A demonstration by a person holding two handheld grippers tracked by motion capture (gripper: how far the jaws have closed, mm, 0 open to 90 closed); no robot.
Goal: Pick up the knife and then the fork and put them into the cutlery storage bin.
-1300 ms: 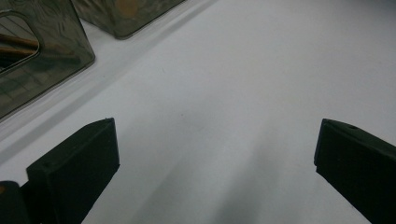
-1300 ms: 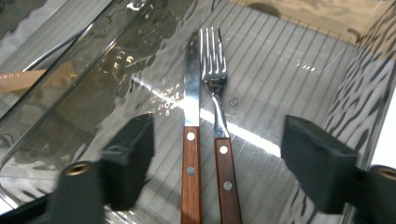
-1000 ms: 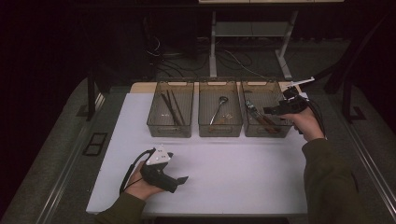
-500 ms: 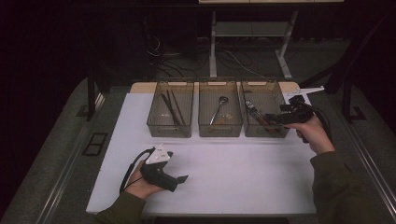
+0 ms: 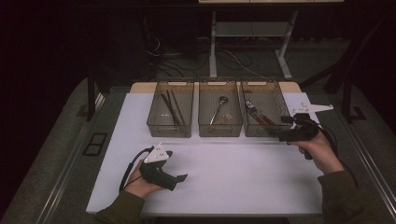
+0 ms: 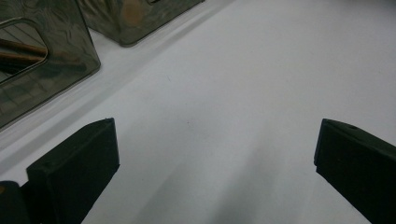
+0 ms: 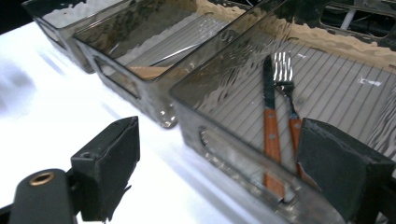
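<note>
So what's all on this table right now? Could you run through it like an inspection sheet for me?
Surface: white table top, bare in front of the bins.
Job's things: three clear bins in a row; the right bin holds a wooden-handled knife and fork; the middle bin holds a spoon; the left bin holds dark sticks, perhaps chopsticks.
Clutter: nothing seen.
Grippers: left hand-held gripper open, low over bare table; right hand-held gripper open, at the right bin's near wall, holding nothing.
Cables: a black cable loops from the left hand-held gripper.
Surroundings: dark room, metal stand legs behind the table.
</note>
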